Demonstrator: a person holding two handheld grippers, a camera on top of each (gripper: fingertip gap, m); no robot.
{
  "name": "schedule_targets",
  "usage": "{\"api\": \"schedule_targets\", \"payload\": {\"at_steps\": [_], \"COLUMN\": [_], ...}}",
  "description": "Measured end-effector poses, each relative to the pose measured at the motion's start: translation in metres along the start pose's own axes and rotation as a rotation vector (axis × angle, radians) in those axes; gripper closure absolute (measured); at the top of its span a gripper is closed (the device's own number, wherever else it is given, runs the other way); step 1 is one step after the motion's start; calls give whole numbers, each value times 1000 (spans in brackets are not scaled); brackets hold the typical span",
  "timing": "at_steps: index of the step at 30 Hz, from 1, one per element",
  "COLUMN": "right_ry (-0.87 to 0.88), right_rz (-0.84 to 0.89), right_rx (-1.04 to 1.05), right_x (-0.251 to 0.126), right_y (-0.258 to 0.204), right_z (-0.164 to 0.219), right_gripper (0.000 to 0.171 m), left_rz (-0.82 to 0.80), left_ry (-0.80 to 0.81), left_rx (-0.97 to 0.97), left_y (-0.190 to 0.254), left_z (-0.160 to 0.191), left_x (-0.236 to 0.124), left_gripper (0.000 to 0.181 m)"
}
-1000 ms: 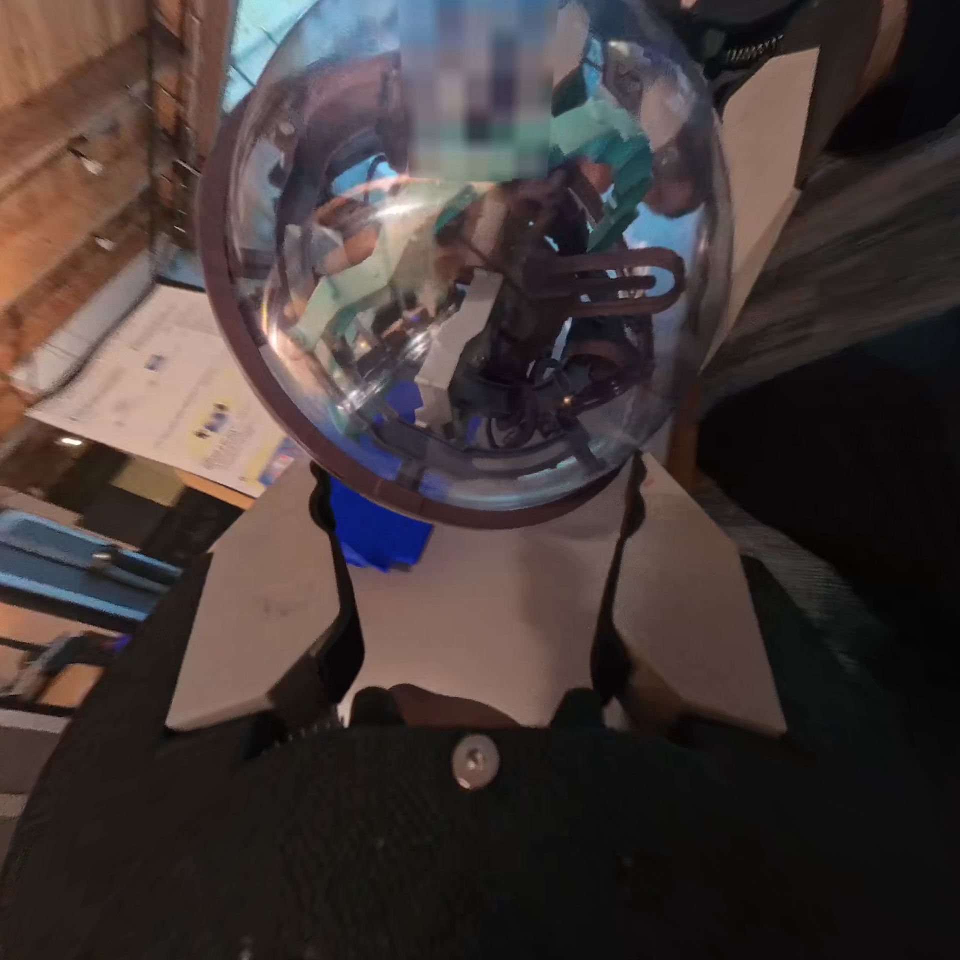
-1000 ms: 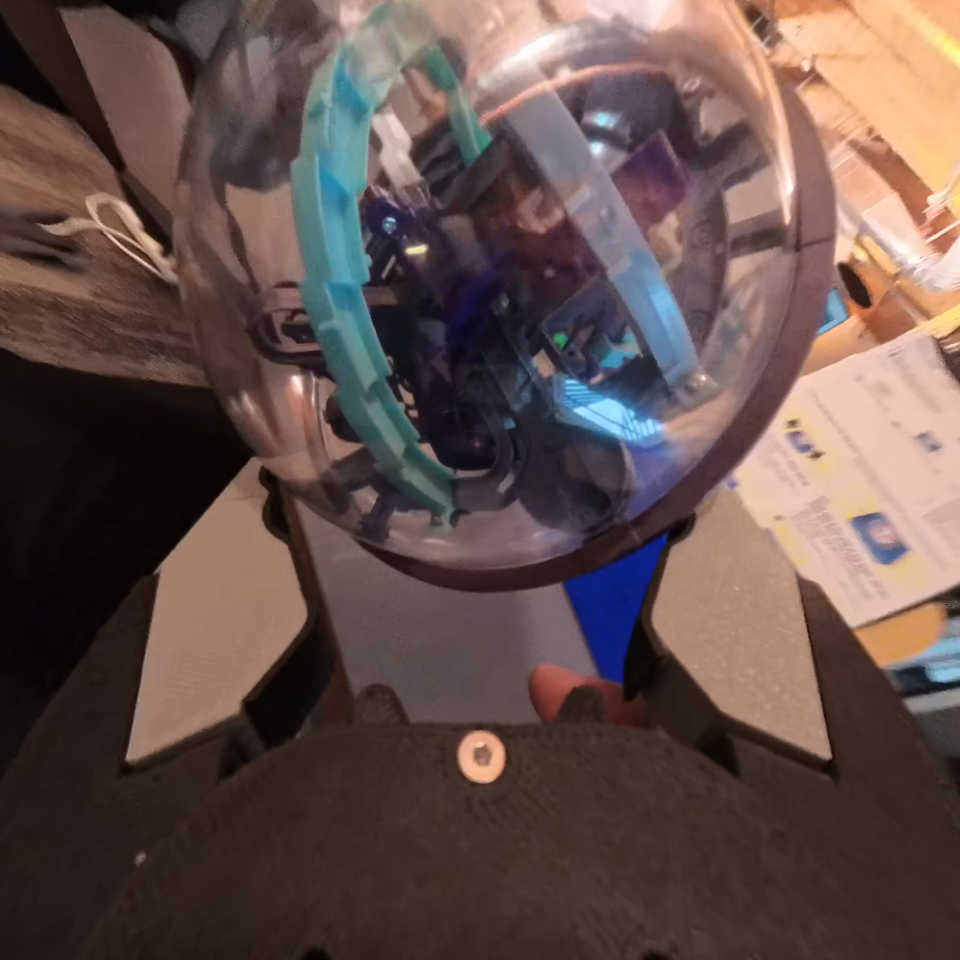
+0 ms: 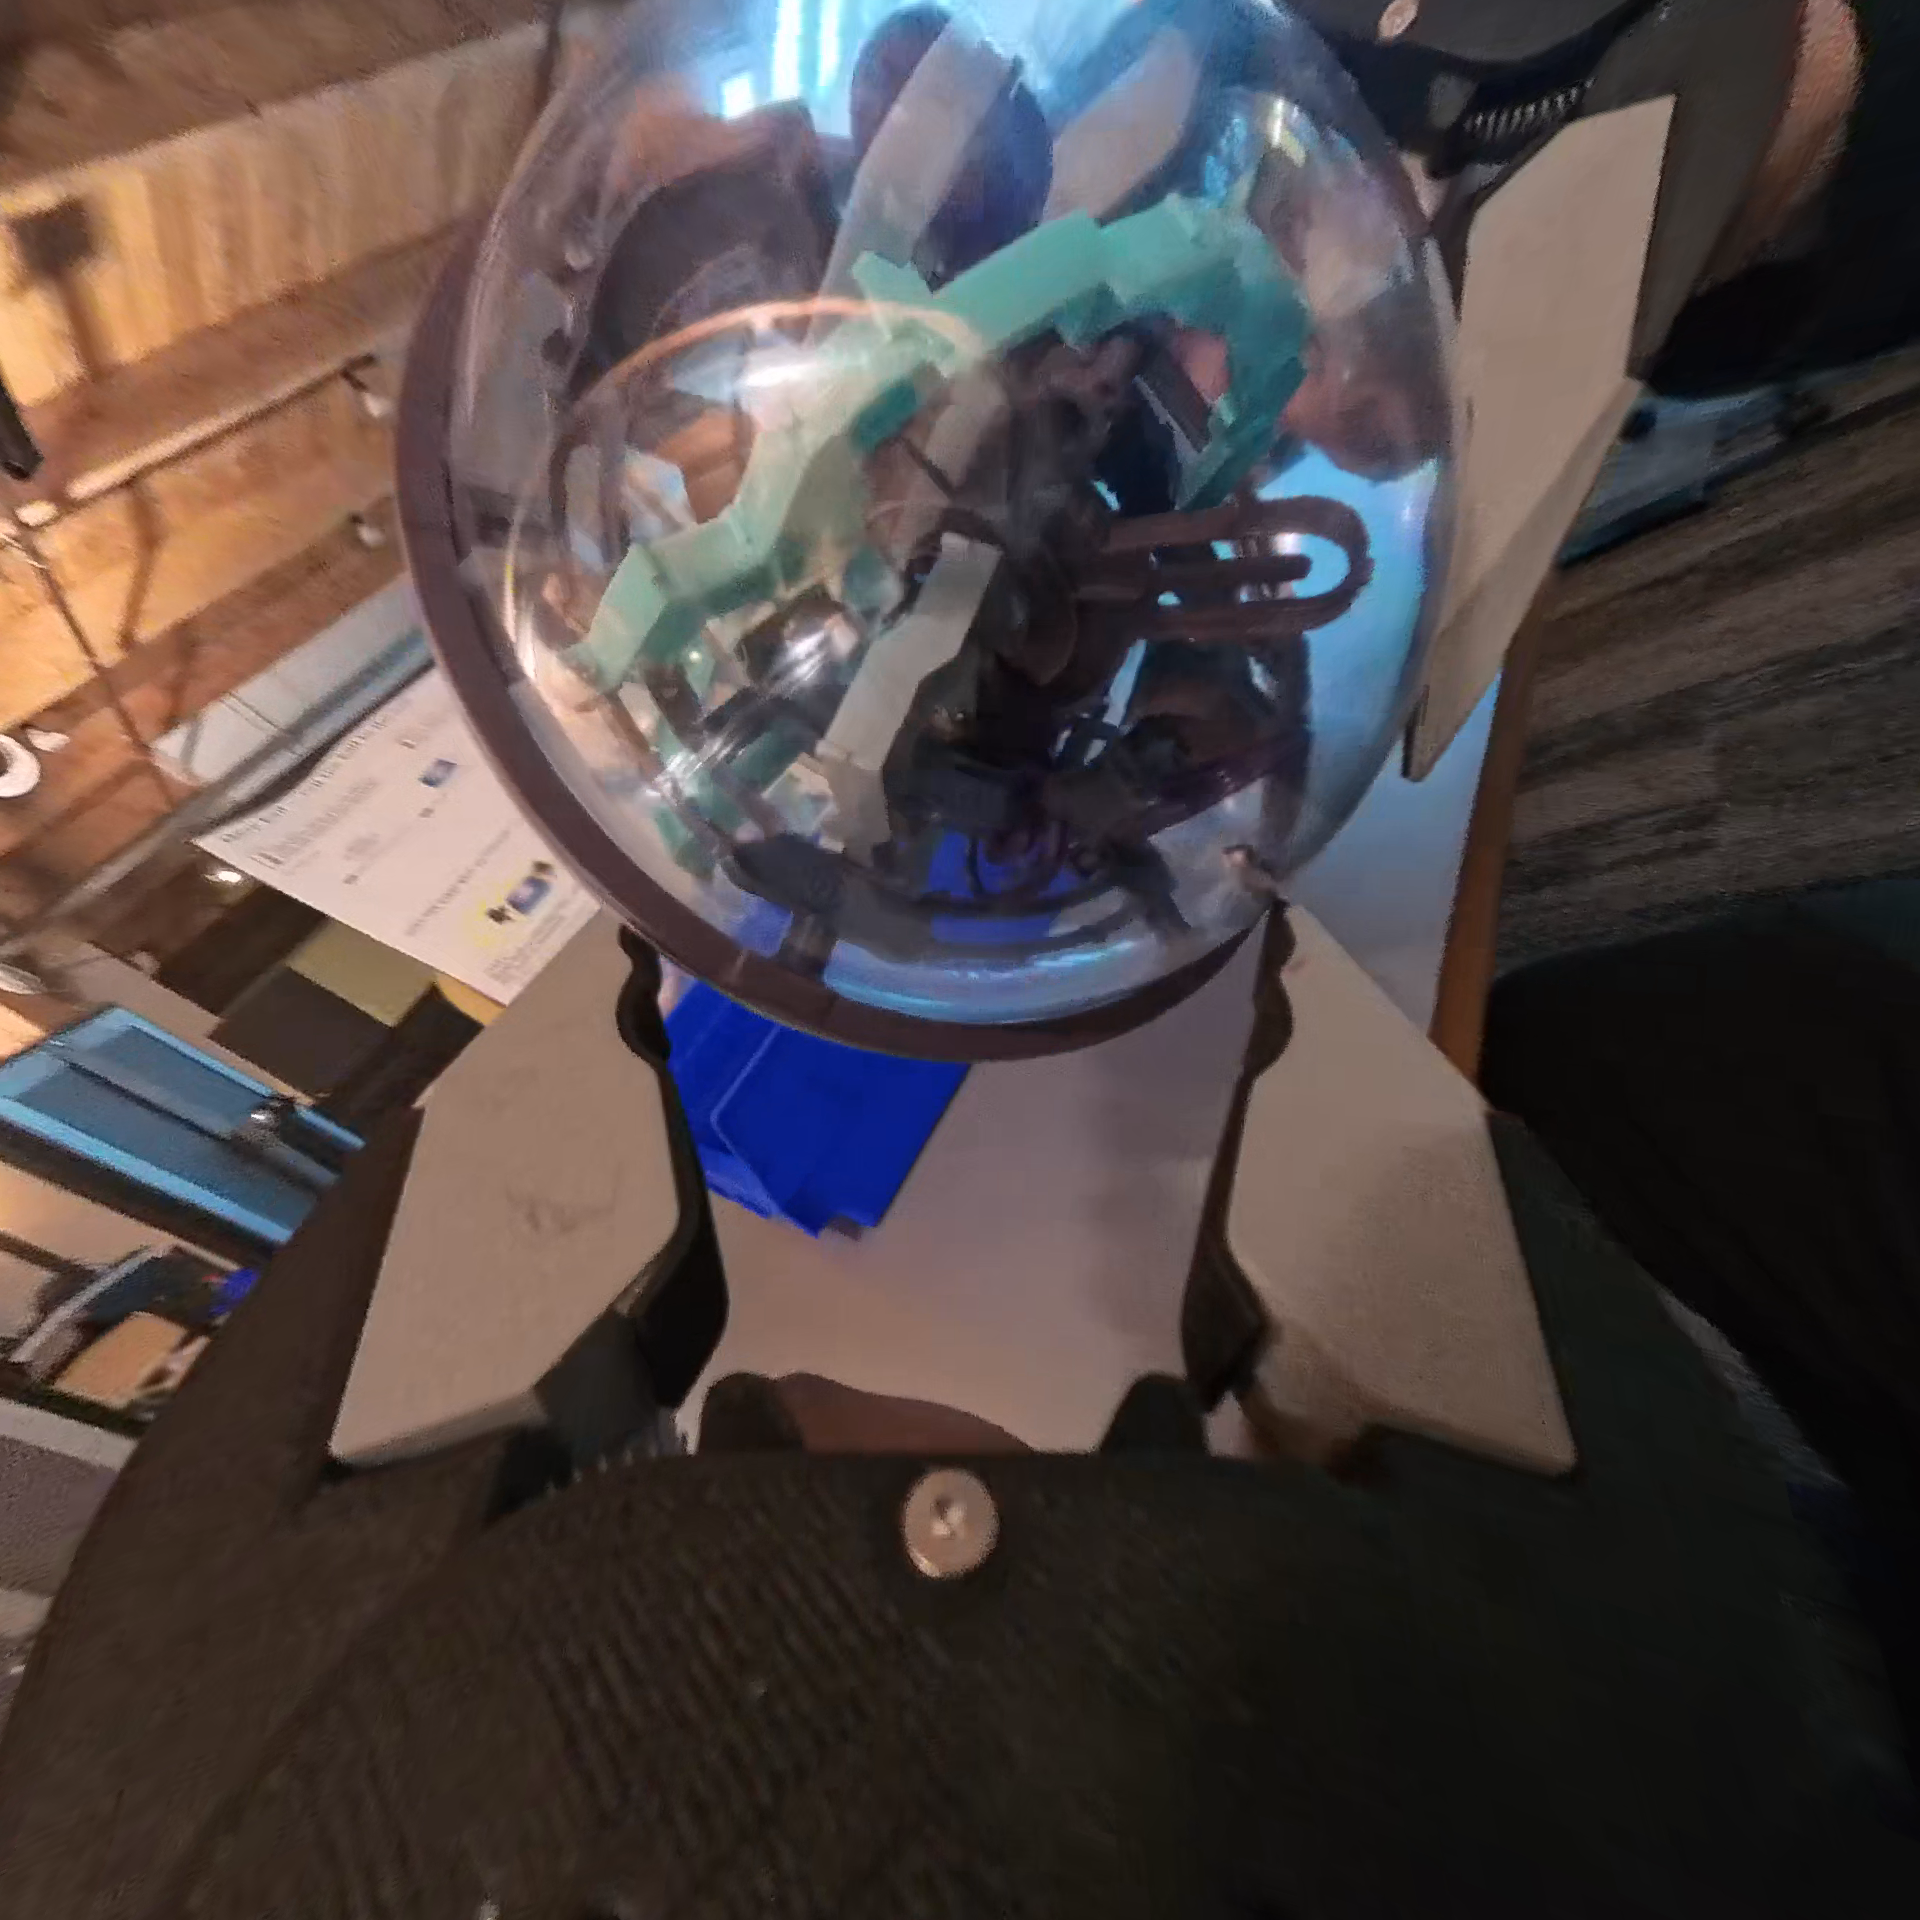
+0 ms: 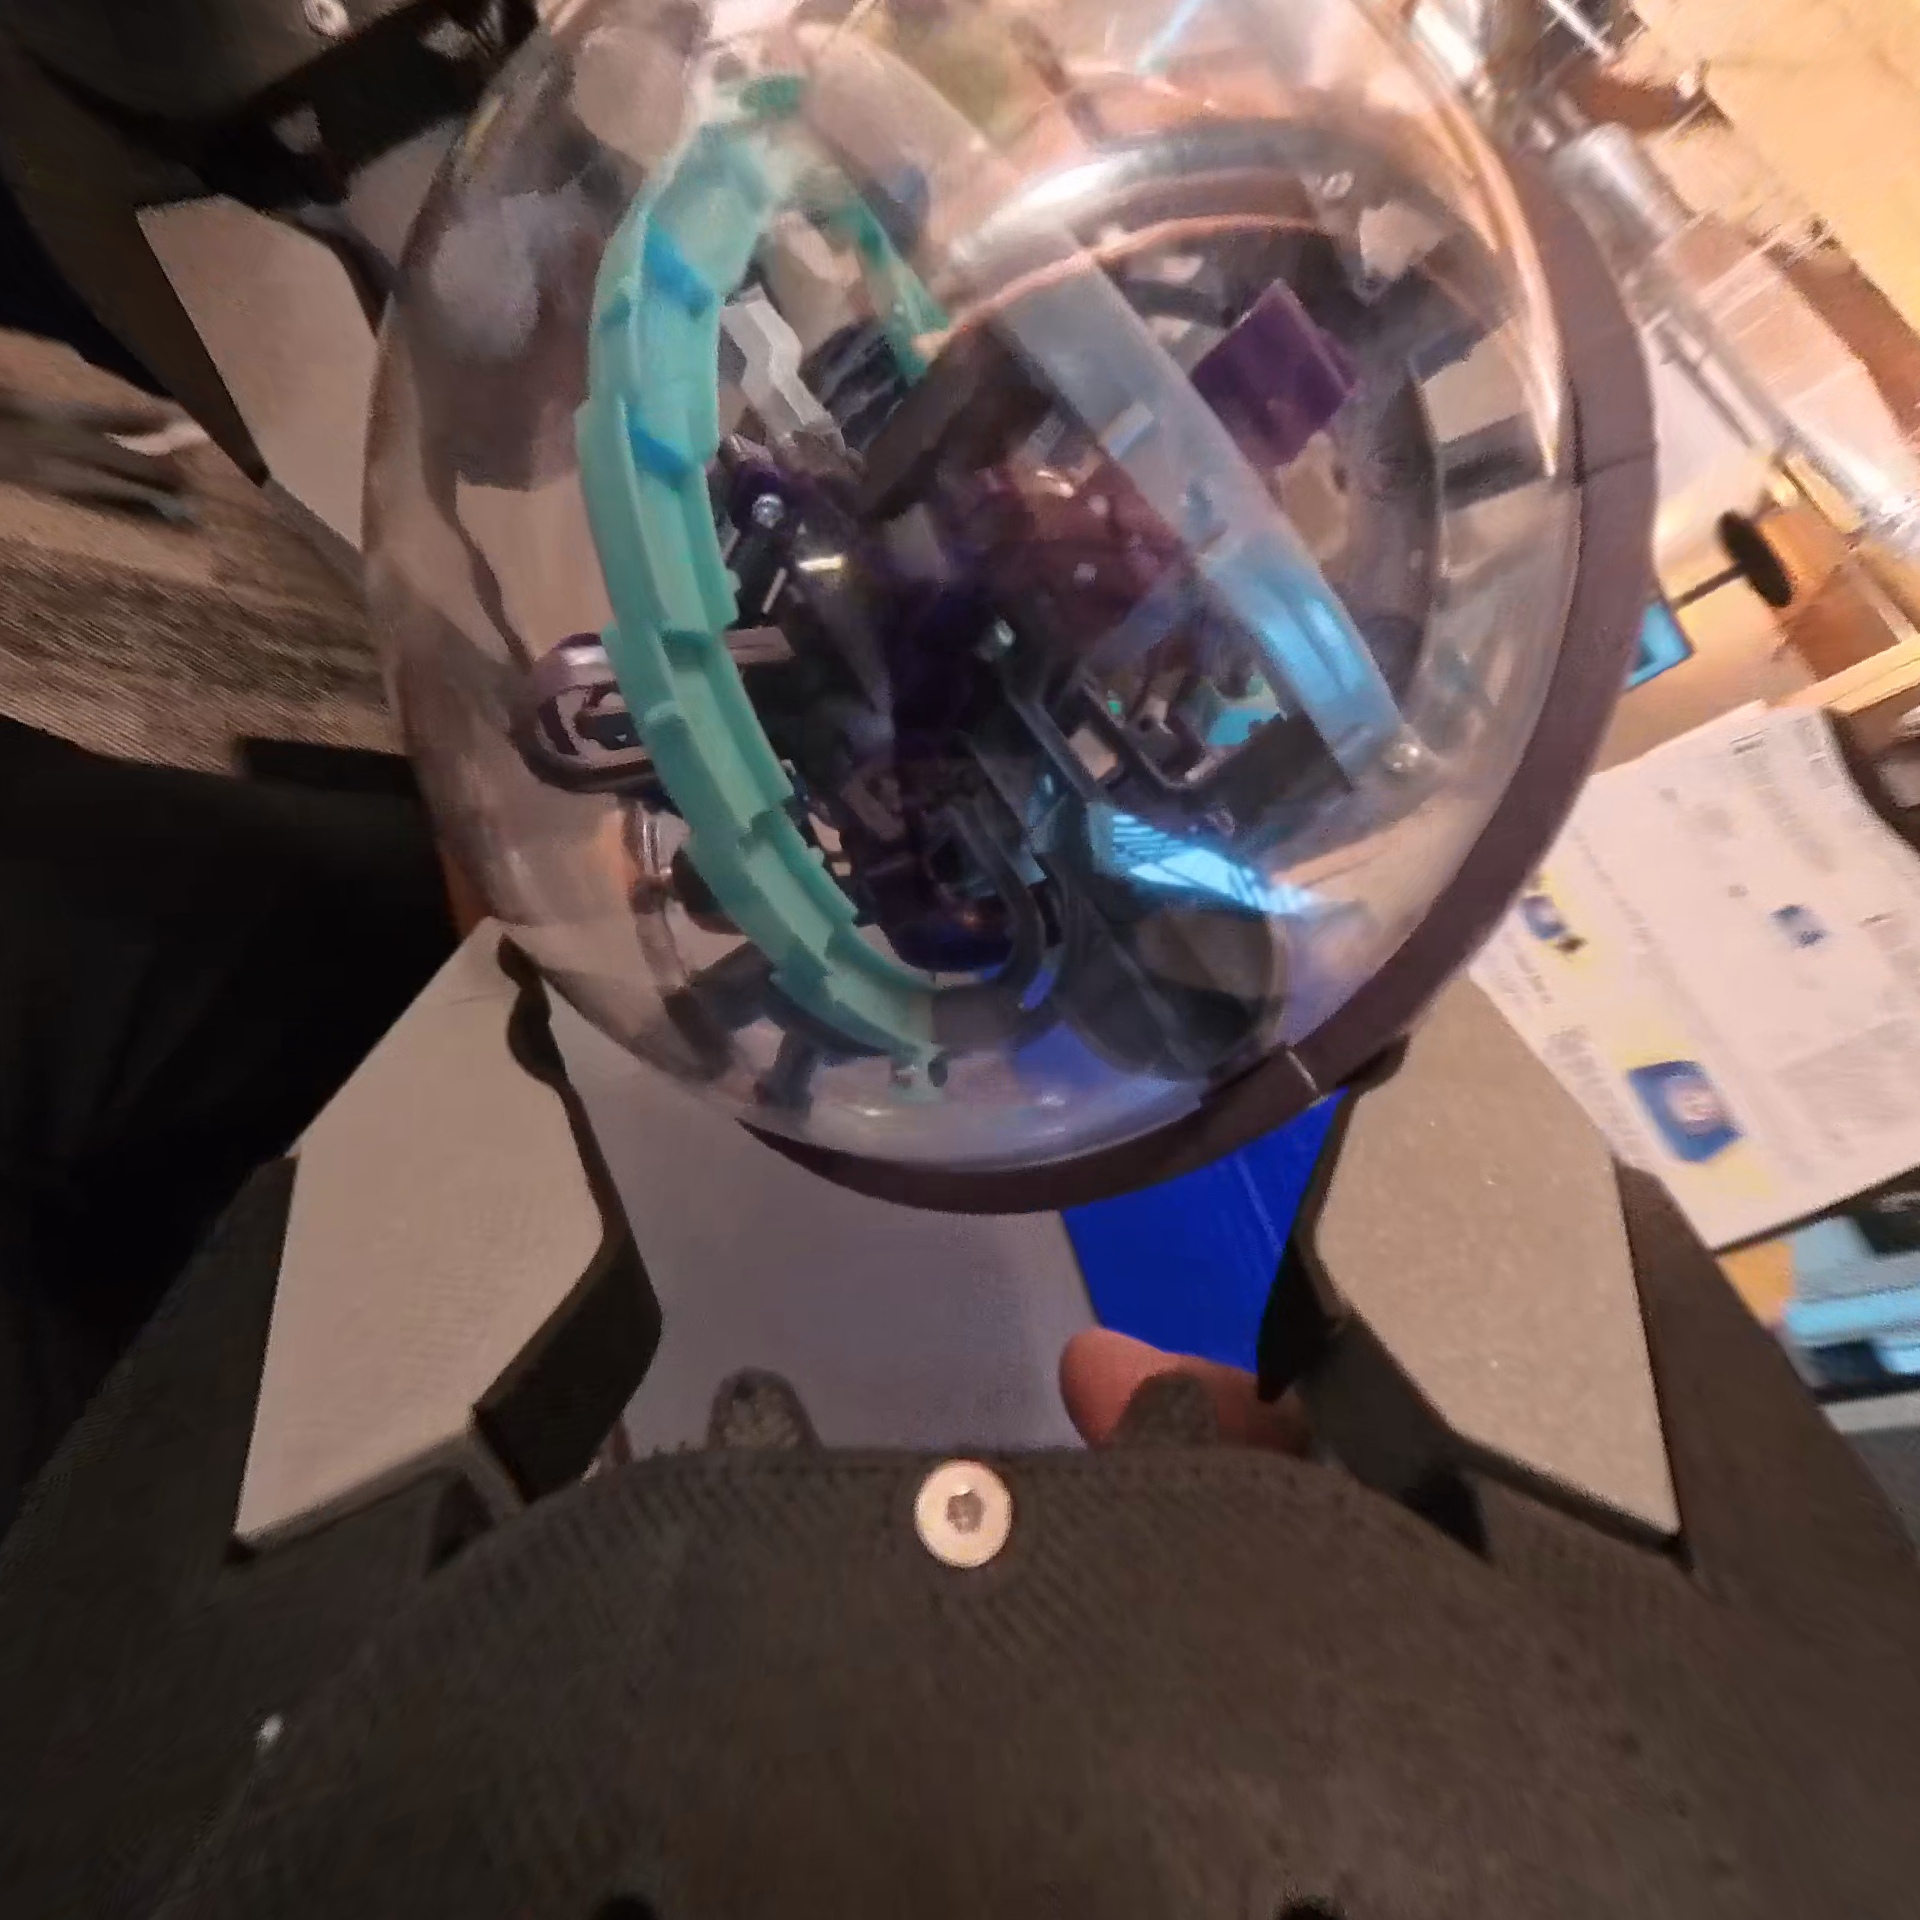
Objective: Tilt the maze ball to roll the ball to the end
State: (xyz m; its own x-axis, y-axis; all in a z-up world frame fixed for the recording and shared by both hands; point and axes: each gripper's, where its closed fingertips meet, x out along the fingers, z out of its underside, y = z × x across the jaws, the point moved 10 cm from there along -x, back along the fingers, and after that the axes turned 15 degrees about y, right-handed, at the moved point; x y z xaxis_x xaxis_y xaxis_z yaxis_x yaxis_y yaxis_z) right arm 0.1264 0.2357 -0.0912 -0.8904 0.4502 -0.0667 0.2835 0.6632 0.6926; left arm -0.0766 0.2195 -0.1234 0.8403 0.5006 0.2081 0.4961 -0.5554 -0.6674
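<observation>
The maze ball (image 3: 935,499) is a clear sphere with a dark rim band, teal tracks and dark purple parts inside. It is held in the air between both grippers. My left gripper (image 3: 951,935) is shut on its lower rim, one finger on each side. My right gripper (image 4: 951,1018) grips the ball (image 4: 987,582) the same way from the opposite side. The right gripper also shows in the left wrist view at the top right (image 3: 1538,260), and the left gripper shows in the right wrist view at the top left (image 4: 239,260). I cannot make out the small ball inside for sure.
A blue bin (image 3: 821,1122) sits on the white table (image 3: 1060,1278) under the ball; it also shows in the right wrist view (image 4: 1195,1247). A printed sheet (image 3: 416,821) lies beyond it. Grey carpet (image 3: 1714,675) is to the right. Wooden shelving (image 3: 156,343) stands at the left.
The maze ball has tilted a little between both grippers, so the teal track inside has turned in the left view. Both grips are unchanged.
</observation>
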Motion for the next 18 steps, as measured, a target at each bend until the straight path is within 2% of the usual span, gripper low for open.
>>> {"api": "schedule_targets", "payload": {"at_steps": [6,10,14,18], "right_ry": [63,66,81,79], "right_rz": [-21,-15,18,3], "right_rx": [152,156,64,109], "right_x": [-1,0,-1,0], "right_y": [-5,-7,-9,-10], "right_z": [11,15,13,16], "right_gripper": [21,20,19,17], "left_rz": [42,38,-1,6], "left_ry": [-42,-43,-23,-49], "left_rx": [-96,-67,31,-53], "left_y": [3,5,8,11], "left_z": [1,4,4,11], "left_x": [-1,0,0,2], "left_gripper": [69,68,69,69]}}
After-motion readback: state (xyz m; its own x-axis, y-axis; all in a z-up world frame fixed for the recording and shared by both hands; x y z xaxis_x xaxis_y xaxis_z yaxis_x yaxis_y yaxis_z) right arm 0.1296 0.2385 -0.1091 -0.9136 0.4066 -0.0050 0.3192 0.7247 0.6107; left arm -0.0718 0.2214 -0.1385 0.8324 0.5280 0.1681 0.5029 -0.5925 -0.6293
